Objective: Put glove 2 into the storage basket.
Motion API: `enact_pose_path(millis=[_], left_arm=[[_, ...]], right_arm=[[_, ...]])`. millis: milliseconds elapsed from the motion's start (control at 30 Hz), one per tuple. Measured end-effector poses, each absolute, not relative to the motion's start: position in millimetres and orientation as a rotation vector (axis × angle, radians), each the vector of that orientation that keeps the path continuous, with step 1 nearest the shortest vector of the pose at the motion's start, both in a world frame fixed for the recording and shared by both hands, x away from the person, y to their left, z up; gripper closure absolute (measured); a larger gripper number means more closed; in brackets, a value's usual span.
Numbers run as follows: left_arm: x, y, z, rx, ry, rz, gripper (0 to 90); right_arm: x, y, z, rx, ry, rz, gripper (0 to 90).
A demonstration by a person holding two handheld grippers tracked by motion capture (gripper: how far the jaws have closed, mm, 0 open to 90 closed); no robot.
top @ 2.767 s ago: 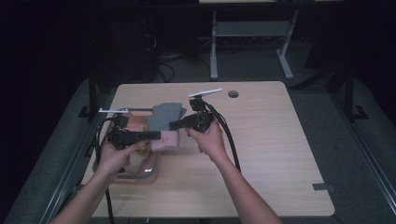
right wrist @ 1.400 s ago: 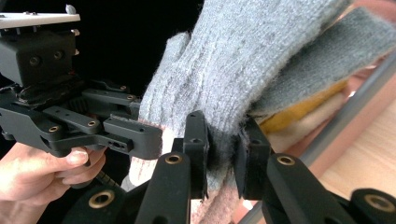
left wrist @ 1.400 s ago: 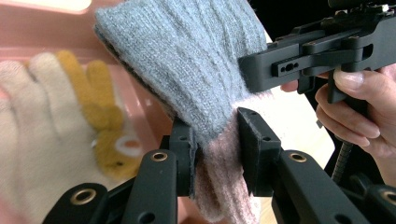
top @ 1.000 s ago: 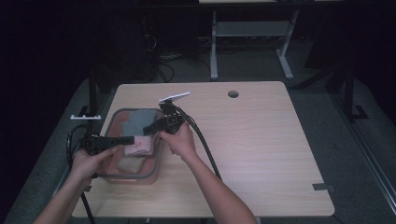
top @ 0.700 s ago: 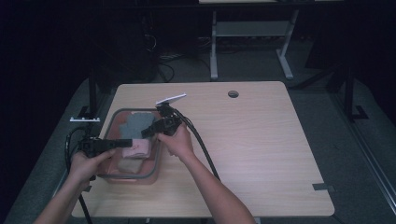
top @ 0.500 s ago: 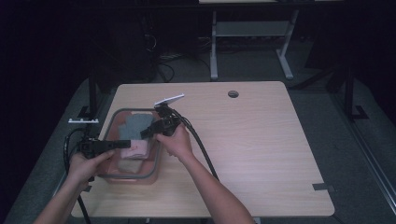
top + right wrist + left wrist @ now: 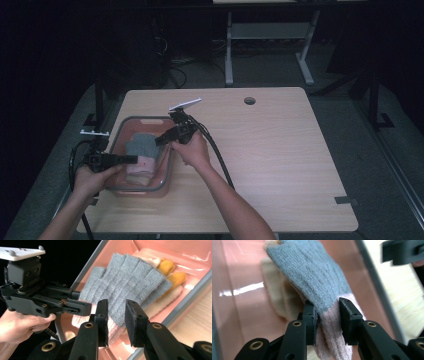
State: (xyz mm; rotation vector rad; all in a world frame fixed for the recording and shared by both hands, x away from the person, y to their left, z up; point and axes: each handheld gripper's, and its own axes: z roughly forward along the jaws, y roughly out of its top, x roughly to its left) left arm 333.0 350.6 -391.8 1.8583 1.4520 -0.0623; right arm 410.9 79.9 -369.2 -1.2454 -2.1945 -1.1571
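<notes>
Nearest the person, the left gripper (image 7: 131, 159) sat at the bin's 9 o'clock edge, jaws clenched on the pink cuff of the grey glove (image 7: 312, 277). The left gripper view showed both pads pinching the knit where grey meets pink.

The glove lay inside the pink bin (image 7: 120, 131), flat on top of a cream glove (image 7: 277, 300) with yellow fingertips (image 7: 172, 271). Its fingers pointed toward the bin's 12 o'clock side.

The right gripper (image 7: 159, 141) hung at the bin's 3 o'clock rim, jaws apart and released, having just opened a little. Nothing was pinched between them; the right gripper view showed the glove lying farther off, behind the gap.

Risks, as a judgement:
- If the left hand pulled back without letting go, the glove would likely drag out over the rim.
- Knit can snag on the pads, so even after release the cuff might lift with the jaws.
- The cream glove beneath could shift with it, as the two touched.
- The right jaws stood close to the rim, and a low move could knock the bin.

Farther off, the table (image 7: 280, 150) was bare wood.
</notes>
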Motion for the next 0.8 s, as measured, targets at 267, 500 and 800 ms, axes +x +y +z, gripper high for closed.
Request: enact_pose_path(millis=[267,500,800], left_arm=[[334,350,-384,1.908,1.477,0.032,56.4],[335,350,-376,1.938,1.485,0.106,51.4],[336,346,-361,1.945,1.462,0.152,50.9]], right_arm=[[408,67,-360,-1.252,-2.201,-1.185,72.0],[406,50,-356,-1.271,-2.198,-1.209,71.6],[403,27,-355,-1.305,-2.176,-1.241,70.6]])
